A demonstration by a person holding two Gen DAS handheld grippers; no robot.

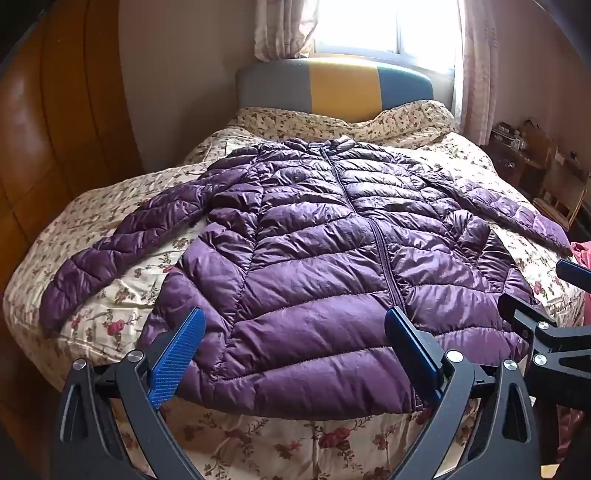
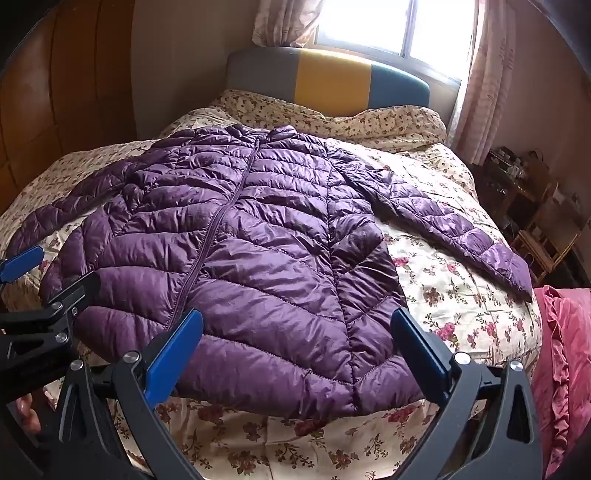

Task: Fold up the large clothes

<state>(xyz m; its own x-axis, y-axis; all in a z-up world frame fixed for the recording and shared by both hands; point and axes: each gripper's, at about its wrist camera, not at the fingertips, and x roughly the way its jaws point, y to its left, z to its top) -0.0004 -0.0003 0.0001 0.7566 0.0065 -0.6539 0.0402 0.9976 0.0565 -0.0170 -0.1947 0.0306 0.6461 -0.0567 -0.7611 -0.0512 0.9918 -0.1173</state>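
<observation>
Jacket (image 1: 314, 236) is a purple quilted puffer, lying flat and front-up on the bed (image 1: 110, 206), zipper (image 1: 384, 258) closed and running down the middle. Collar points toward the headboard (image 1: 332, 83), hem sits near the foot edge closest to me. Both sleeves are spread out and angled down: left sleeve (image 1: 107, 251) over the floral quilt toward the wooden wardrobe (image 1: 55, 129) side, right sleeve (image 2: 454, 229) toward the pink fabric (image 2: 565, 350) at the bed's edge.

Left tongs (image 1: 295, 347) hover over the hem on the left half of the jacket, blue pads (image 1: 177, 354) wide apart, nothing between them, no contact with the fabric that I can see. Right tongs (image 2: 297, 347) hover over the hem on the right half, also spread wide and empty. Both are tilted down at the jacket. The two tools sit just beside each other; each shows at the edge of the other's view.

Fingertips of a hand (image 2: 27, 413) show at the lower left of the right-wrist view, behind the left tool.

Window (image 1: 380, 26) with curtains behind the headboard, backlit. Cluttered shelf (image 2: 532, 192) by the right wall.
</observation>
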